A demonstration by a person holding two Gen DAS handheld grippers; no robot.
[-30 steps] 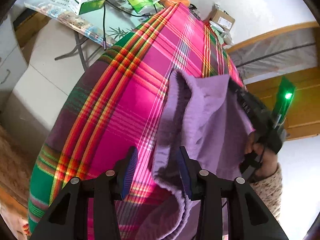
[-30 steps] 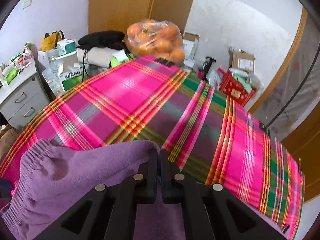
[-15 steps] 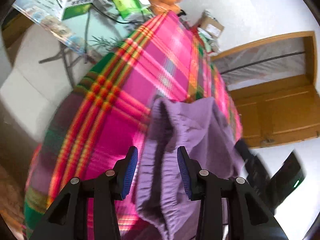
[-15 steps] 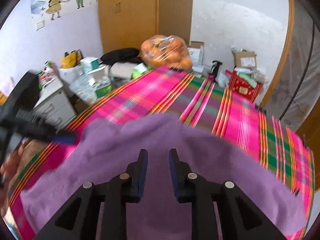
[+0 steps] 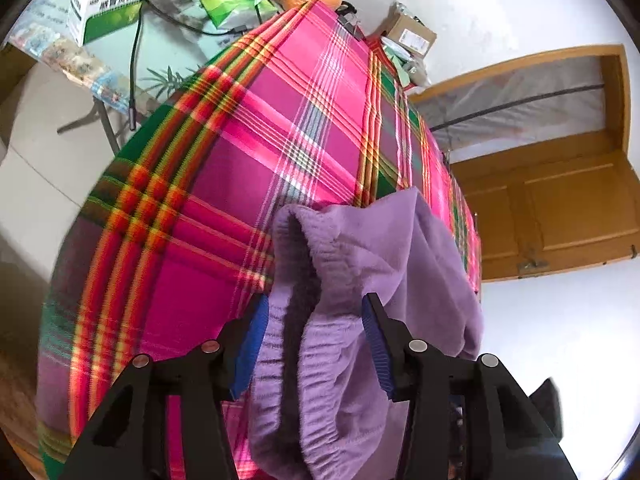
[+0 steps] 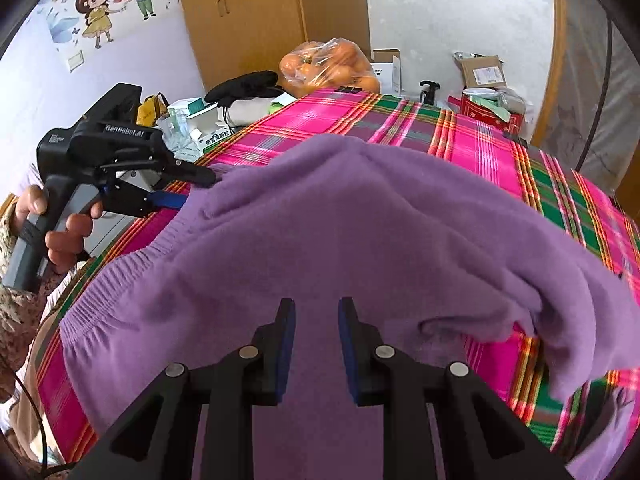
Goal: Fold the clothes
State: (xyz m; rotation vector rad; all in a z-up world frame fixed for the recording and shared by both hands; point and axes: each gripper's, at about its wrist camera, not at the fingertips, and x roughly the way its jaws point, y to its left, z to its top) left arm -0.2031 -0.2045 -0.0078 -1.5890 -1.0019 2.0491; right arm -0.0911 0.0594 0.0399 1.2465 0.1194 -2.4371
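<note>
A purple fleece garment [image 6: 360,220] with a ribbed elastic band lies spread over the pink plaid tablecloth [image 6: 480,140]. In the left wrist view its bunched band end [image 5: 320,360] sits between the fingers of my left gripper [image 5: 314,300]. Those jaws are opening, and the pads do not clamp the cloth. The right wrist view shows that same left gripper [image 6: 198,189] at the garment's left corner, held by a hand [image 6: 68,232]. My right gripper [image 6: 317,304] hovers open over the garment's near middle with nothing between its pads.
A bag of oranges [image 6: 328,64], cardboard boxes [image 5: 108,4] and a red crate [image 6: 492,112] crowd the table's far end. A side table with a cable [image 5: 136,60] stands to the left. A wooden door [image 5: 560,208] is on the right.
The right gripper let go of the garment's edge, opened and drew back along the cloth. The garment now lies wider and flatter. The left jaws have spread a little.
</note>
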